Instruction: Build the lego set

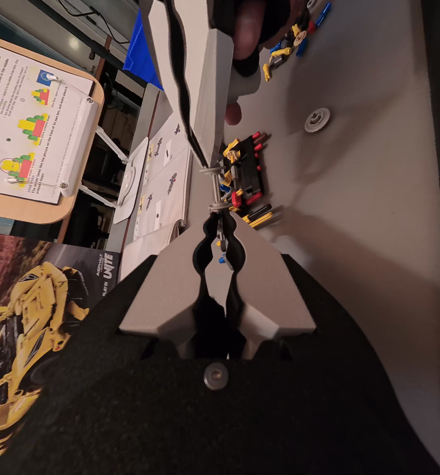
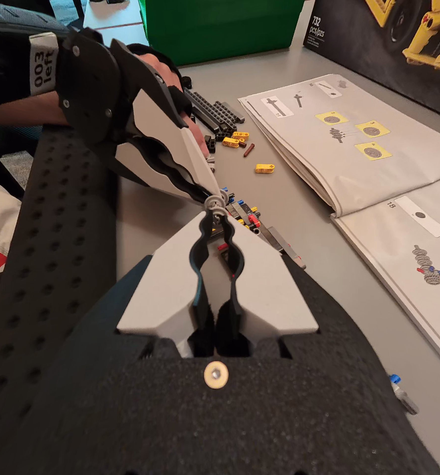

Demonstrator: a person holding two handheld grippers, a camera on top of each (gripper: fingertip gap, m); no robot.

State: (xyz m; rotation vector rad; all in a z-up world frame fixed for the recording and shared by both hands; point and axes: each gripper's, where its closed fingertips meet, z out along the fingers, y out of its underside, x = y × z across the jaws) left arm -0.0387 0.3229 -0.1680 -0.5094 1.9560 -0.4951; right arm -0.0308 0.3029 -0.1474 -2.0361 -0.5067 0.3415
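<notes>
A thin grey axle (image 1: 215,189) carries grey discs (image 1: 217,206) at its ends. My left gripper (image 1: 217,214) is shut on one end of it. My right gripper (image 1: 206,164) comes in from the top and is shut on the other end. In the right wrist view the discs (image 2: 215,203) sit between my right gripper (image 2: 215,214) and the left gripper (image 2: 208,196), tip to tip. The axle is held just above a partly built black, red and yellow assembly (image 1: 247,174), which also shows in the right wrist view (image 2: 249,218).
An open instruction booklet (image 2: 342,144) lies to the right, the set's box (image 2: 393,38) and a green bin (image 2: 218,28) behind it. Black beams (image 2: 213,113), yellow connectors (image 2: 264,168) and a brown pin (image 2: 249,150) lie loose. A loose grey disc (image 1: 317,120) and a parts pile (image 1: 288,48) lie on the grey table. Only a small space, under 4 cm, lies between the two pairs of fingers. The brown pin (image 2: 249,150) lies around 12 centimeters away from my left fingertips.
</notes>
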